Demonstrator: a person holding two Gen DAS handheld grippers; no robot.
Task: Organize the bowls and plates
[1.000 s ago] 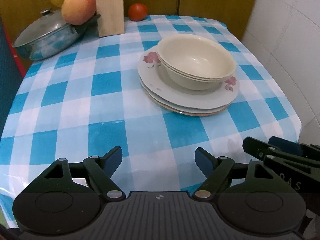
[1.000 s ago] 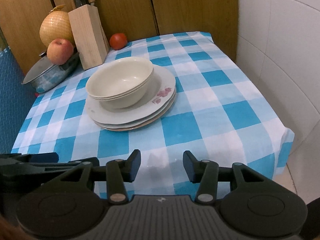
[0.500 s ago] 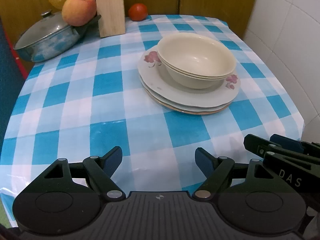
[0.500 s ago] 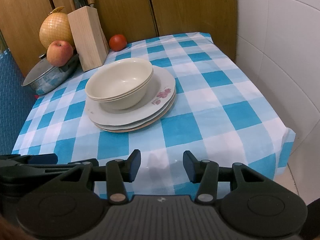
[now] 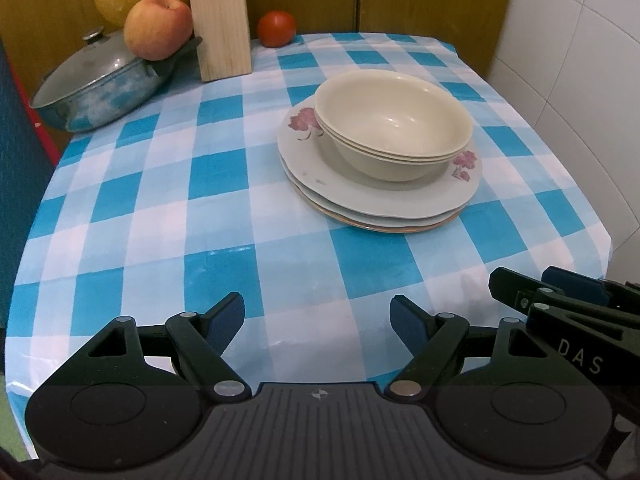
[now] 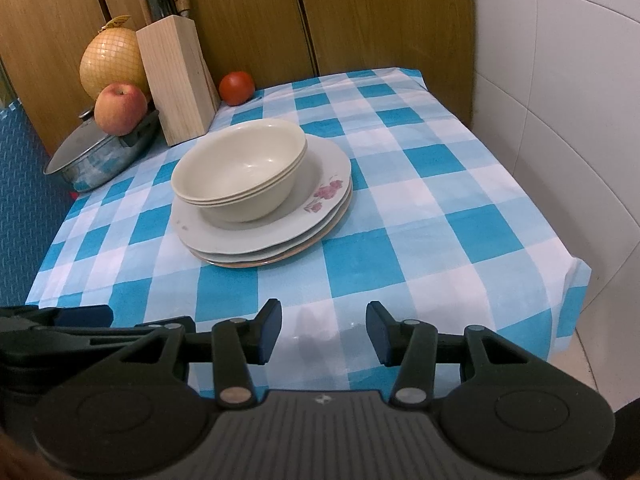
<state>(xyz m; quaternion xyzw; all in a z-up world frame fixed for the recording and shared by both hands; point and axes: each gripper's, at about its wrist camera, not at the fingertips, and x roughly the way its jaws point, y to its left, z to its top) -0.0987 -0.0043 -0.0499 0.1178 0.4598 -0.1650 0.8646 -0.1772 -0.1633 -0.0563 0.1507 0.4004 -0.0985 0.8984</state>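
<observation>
Cream bowls [image 5: 394, 124] [image 6: 240, 170] are nested and stand on a stack of flowered plates [image 5: 384, 200] [image 6: 256, 240] on the blue-and-white checked tablecloth [image 5: 160, 208] [image 6: 460, 208]. My left gripper [image 5: 317, 317] hangs open over the cloth's near edge, well short of the stack, with nothing between its fingers. My right gripper [image 6: 323, 330] is also open and empty, near the front edge. In each wrist view the other gripper shows at the side: the right one [image 5: 560, 300] and the left one [image 6: 60, 320].
At the back left stand a lidded pot [image 5: 100, 84] [image 6: 100, 152] with an apple [image 5: 158, 26] [image 6: 120, 108] on it, a netted pomelo [image 6: 112, 60], a wooden knife block [image 5: 220, 20] [image 6: 176, 80] and a tomato [image 5: 277, 28] [image 6: 236, 87]. A tiled wall [image 6: 560, 120] runs along the right edge.
</observation>
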